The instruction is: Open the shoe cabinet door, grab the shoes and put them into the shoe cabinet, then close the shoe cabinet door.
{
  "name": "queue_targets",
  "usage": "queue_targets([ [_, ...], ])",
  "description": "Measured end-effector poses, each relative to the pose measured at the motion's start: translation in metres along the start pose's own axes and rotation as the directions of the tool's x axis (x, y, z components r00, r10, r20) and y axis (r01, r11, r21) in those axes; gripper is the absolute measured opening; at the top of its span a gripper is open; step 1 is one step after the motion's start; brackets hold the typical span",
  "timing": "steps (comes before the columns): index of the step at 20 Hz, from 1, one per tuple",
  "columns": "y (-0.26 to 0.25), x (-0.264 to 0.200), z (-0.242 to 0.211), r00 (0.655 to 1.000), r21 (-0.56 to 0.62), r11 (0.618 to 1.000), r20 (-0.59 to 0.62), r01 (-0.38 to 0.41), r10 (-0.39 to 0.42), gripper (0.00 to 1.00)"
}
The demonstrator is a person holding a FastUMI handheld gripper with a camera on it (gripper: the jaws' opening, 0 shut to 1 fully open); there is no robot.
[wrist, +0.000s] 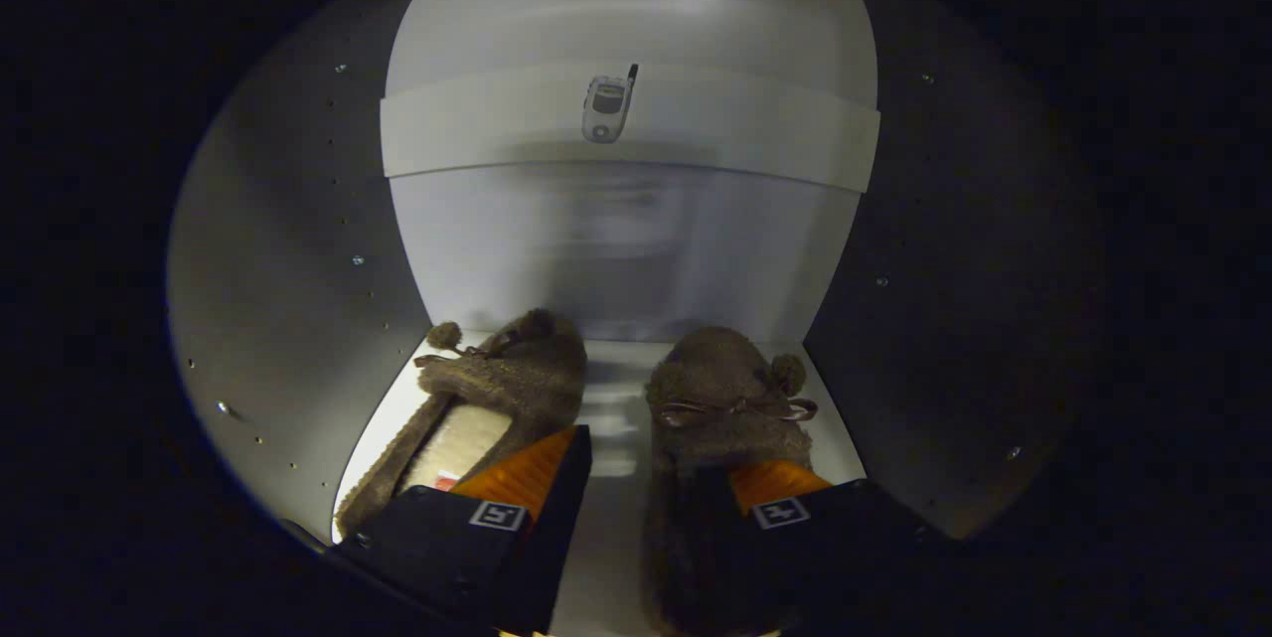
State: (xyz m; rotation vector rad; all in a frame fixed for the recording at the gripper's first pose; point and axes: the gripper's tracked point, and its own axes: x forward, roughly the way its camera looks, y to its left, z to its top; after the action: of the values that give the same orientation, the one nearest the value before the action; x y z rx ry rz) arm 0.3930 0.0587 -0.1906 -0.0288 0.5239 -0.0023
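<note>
Hand-held gripper (636,478) spread open over two fuzzy brown slippers (517,379) on smooth white cabinet shelf (611,518)

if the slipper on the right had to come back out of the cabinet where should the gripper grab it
Judging by its pose, take the right slipper at the heel-side rim of its opening, coming straight in from the cabinet's open front. Its toe points at the back wall, so the heel is nearest. The open gripper already has one finger over that end; the left slipper lies apart.
</note>
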Motion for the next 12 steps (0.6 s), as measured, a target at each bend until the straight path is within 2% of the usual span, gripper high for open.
queue_targets([
  [1, 0.000, -0.007, 0.002, 1.000, 0.002, 1.000, 0.006, -0.003, 0.003, 0.75],
  [2, 0.000, -0.015, 0.003, 1.000, 0.012, 1.000, 0.012, -0.009, 0.009, 0.77],
  [5, -0.001, -0.041, 0.009, 0.998, 0.037, 0.999, 0.052, -0.026, 0.024, 0.90],
  [7, 0.001, -0.062, 0.022, 0.991, 0.041, 0.998, 0.125, -0.045, 0.040, 0.95],
  [12, 0.008, -0.134, 0.048, 0.955, 0.008, 0.998, 0.290, -0.070, 0.064, 0.96],
])
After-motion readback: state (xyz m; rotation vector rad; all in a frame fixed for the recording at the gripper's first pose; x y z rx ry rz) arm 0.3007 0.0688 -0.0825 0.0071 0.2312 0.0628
